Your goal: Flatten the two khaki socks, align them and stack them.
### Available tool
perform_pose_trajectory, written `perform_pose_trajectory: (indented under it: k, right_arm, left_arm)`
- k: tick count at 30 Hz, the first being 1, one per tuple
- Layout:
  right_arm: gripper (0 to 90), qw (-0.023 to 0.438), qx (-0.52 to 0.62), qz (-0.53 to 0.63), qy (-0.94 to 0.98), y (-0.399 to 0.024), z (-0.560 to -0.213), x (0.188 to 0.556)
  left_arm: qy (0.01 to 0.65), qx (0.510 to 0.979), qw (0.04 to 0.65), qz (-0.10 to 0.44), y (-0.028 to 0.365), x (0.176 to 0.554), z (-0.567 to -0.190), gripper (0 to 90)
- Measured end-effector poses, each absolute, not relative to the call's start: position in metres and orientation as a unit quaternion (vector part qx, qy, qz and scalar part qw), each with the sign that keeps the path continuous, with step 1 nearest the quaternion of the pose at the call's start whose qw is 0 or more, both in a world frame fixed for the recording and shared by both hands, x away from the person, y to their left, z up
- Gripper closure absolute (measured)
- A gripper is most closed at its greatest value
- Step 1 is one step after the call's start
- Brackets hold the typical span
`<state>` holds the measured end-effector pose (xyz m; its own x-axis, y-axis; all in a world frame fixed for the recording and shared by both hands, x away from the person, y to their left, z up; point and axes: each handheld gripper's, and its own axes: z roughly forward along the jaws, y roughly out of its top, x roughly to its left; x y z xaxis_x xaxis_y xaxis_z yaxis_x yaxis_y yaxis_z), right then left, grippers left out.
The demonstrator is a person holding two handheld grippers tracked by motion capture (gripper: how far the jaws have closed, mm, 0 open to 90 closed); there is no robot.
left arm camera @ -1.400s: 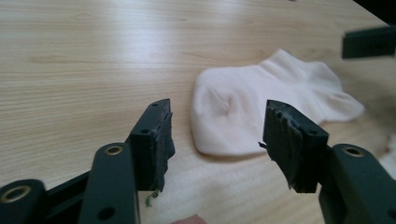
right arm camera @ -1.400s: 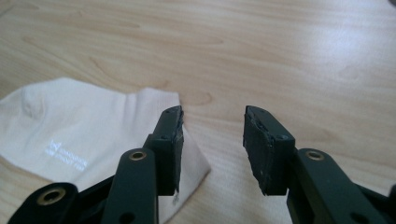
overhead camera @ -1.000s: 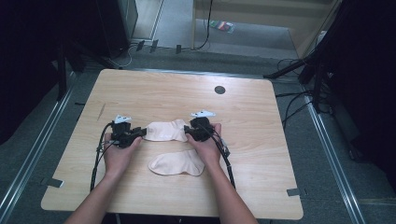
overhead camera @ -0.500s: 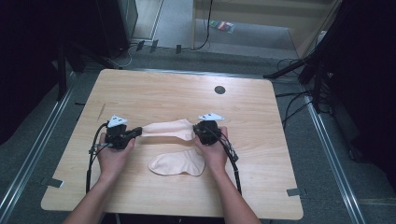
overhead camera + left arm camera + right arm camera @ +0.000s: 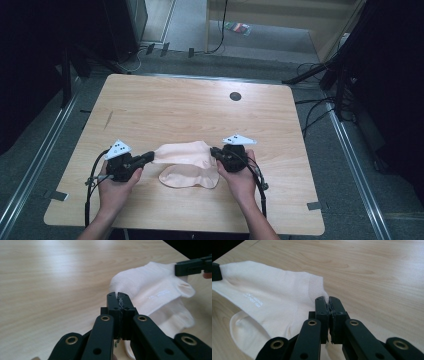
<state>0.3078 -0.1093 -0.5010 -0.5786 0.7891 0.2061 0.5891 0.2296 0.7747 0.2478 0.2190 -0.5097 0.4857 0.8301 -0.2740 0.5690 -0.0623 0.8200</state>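
A cream ankle sock (image 5: pixel 182 152) hangs stretched between my two grippers, just above the table. My left gripper (image 5: pixel 150 157) is shut on its left end, and the pinch shows up close in the left gripper view (image 5: pixel 117 296). At the sock's cuff end my right gripper (image 5: pixel 214 151) is shut on the fabric (image 5: pixel 328 301). A second matching sock (image 5: pixel 190 177) lies flat on the wood, partly under the held one. In the right gripper view the held sock (image 5: pixel 269 297) runs off to the left gripper's tip (image 5: pixel 215 271).
The light wooden table (image 5: pixel 150 110) has a small dark round hole (image 5: pixel 235 96) near its far edge. Cables trail from both grippers over the near edge. Dark floor, metal rails and loose cables surround the table.
Both grippers have closed on the upper sock's ends, lifted it and carried it toward the near edge. It now hangs stretched over the second sock, which has not moved.
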Motion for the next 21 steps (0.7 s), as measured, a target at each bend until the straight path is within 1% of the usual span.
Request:
perform_pose_trajectory:
  k: [6, 10, 14, 18, 19, 20, 21]
  right_arm:
    - [87.2, 0.104, 0.444, 0.426, 0.781, -0.118, -0.509, 0.290]
    - [87.2, 0.099, 0.447, 0.420, 0.784, -0.123, -0.516, 0.278]
    - [87.3, 0.109, 0.443, 0.412, 0.789, -0.126, -0.519, 0.274]
    - [87.7, 0.133, 0.446, 0.406, 0.786, -0.129, -0.518, 0.275]
    - [87.7, 0.139, 0.442, 0.406, 0.788, -0.130, -0.519, 0.274]
    - [87.7, 0.135, 0.446, 0.408, 0.785, -0.131, -0.520, 0.273]
    - [87.7, 0.135, 0.446, 0.408, 0.785, -0.131, -0.520, 0.273]
  left_arm:
    - [0.470, 0.731, 0.480, 0.119, 0.213, 0.232, -0.514, 90.0]
    - [0.458, 0.747, 0.465, 0.127, 0.208, 0.227, -0.520, 90.0]
    - [0.450, 0.760, 0.450, 0.133, 0.205, 0.225, -0.523, 90.0]
    - [0.450, 0.766, 0.433, 0.152, 0.205, 0.224, -0.525, 90.0]
    - [0.452, 0.764, 0.435, 0.152, 0.206, 0.224, -0.526, 90.0]
    - [0.455, 0.762, 0.439, 0.141, 0.208, 0.225, -0.528, 90.0]
    - [0.455, 0.762, 0.439, 0.141, 0.208, 0.225, -0.528, 90.0]
